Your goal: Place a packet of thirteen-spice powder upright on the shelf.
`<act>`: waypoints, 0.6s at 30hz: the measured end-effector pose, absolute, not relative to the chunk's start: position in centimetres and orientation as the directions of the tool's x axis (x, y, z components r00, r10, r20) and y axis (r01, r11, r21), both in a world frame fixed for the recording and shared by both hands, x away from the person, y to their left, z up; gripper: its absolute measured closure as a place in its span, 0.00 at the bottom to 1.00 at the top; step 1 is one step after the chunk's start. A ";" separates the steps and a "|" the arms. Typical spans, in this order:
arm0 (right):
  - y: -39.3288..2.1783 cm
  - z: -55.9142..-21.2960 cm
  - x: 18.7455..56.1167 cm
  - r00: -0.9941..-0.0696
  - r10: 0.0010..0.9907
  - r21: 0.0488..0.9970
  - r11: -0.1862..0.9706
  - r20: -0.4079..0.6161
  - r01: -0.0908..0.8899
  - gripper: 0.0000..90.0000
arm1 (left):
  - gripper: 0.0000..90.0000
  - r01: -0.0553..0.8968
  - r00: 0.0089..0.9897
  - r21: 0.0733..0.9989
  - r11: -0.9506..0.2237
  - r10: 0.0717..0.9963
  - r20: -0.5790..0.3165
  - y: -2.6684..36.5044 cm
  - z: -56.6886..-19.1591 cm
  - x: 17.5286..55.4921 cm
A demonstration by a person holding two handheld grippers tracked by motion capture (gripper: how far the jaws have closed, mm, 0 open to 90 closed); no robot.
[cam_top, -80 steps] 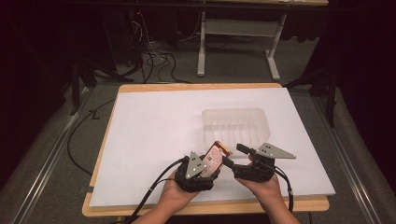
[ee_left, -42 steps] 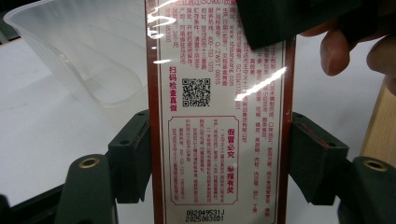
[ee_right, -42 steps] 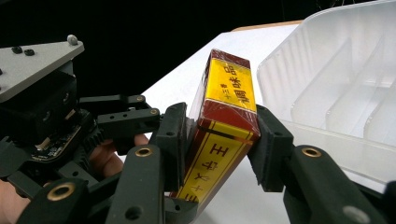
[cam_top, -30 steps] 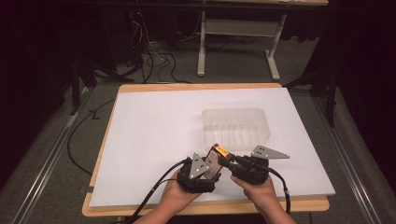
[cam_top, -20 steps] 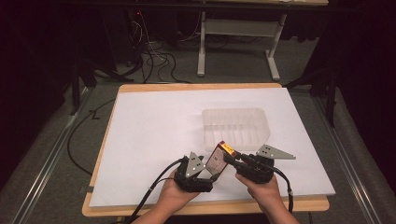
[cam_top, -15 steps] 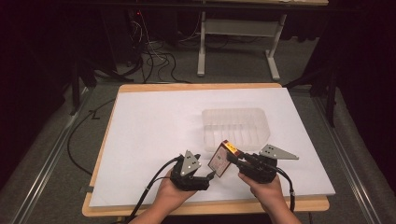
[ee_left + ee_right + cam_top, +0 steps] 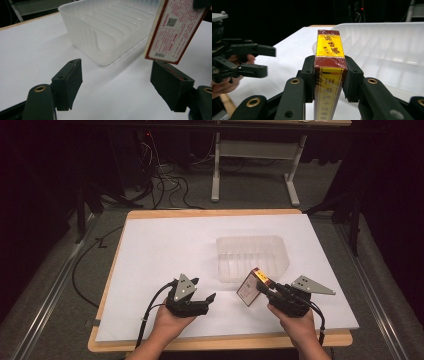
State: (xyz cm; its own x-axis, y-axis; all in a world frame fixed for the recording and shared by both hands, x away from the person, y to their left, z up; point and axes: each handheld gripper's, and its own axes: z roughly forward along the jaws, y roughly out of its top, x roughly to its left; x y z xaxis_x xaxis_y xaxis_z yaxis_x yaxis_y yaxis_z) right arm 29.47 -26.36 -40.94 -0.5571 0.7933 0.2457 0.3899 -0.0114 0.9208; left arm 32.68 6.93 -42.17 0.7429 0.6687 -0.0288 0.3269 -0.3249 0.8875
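Note:
A flat red and yellow box (image 7: 248, 290) with printed text stands on edge above the white sheet, just in front of a clear ribbed plastic tray (image 7: 252, 257). My right gripper (image 7: 263, 291) is shut on it; the right gripper view shows both pads pressed on the box (image 7: 329, 47) with the tray (image 7: 387, 50) beyond. My left gripper (image 7: 204, 291) sits apart to the left, open. Its jaws have just been closing, with nothing between them. In the left gripper view the gripper (image 7: 117, 66) faces the tray (image 7: 107, 30), and the box (image 7: 172, 30) hangs at upper right.
A white sheet (image 7: 165, 250) covers the wooden tabletop (image 7: 220, 342), whose front edge lies just under the hands. Cables (image 7: 165, 185) and a grey table frame (image 7: 255, 155) stand on the dark floor behind. The left gripper (image 7: 242, 62) is at the left of the right gripper view.
The hands have drawn apart. The left gripper, earlier at the box, has come off it and moved left. The right gripper has carried the box to the right.

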 end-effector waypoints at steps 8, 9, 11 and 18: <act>-28.0 -40.7 29.5 -0.517 0.822 0.924 -0.029 0.240 0.382 0.76 | 0.29 0.340 0.716 0.883 -0.323 0.697 -0.020 9.1 -42.0 33.5; -28.2 -40.7 29.5 -0.512 0.826 0.924 -0.028 0.237 0.382 0.76 | 0.29 0.343 0.713 0.882 -0.323 0.701 -0.021 9.4 -42.0 33.7; -28.5 -40.7 29.4 -0.497 0.836 0.924 -0.032 0.234 0.380 0.76 | 0.29 0.352 0.706 0.882 -0.312 0.708 -0.032 9.8 -42.0 33.9; -29.6 -40.6 29.4 -0.465 0.856 0.925 -0.039 0.226 0.377 0.76 | 0.29 0.356 0.693 0.885 -0.301 0.720 -0.034 11.1 -42.1 34.1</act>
State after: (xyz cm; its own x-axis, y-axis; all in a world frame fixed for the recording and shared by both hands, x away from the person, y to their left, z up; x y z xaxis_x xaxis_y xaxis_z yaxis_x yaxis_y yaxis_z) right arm 29.44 -29.57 -40.55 -0.4647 0.8562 0.2258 0.3772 -0.0393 0.9253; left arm 34.06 11.05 -42.07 0.6928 0.7203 -0.0339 0.3560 -0.3008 0.8848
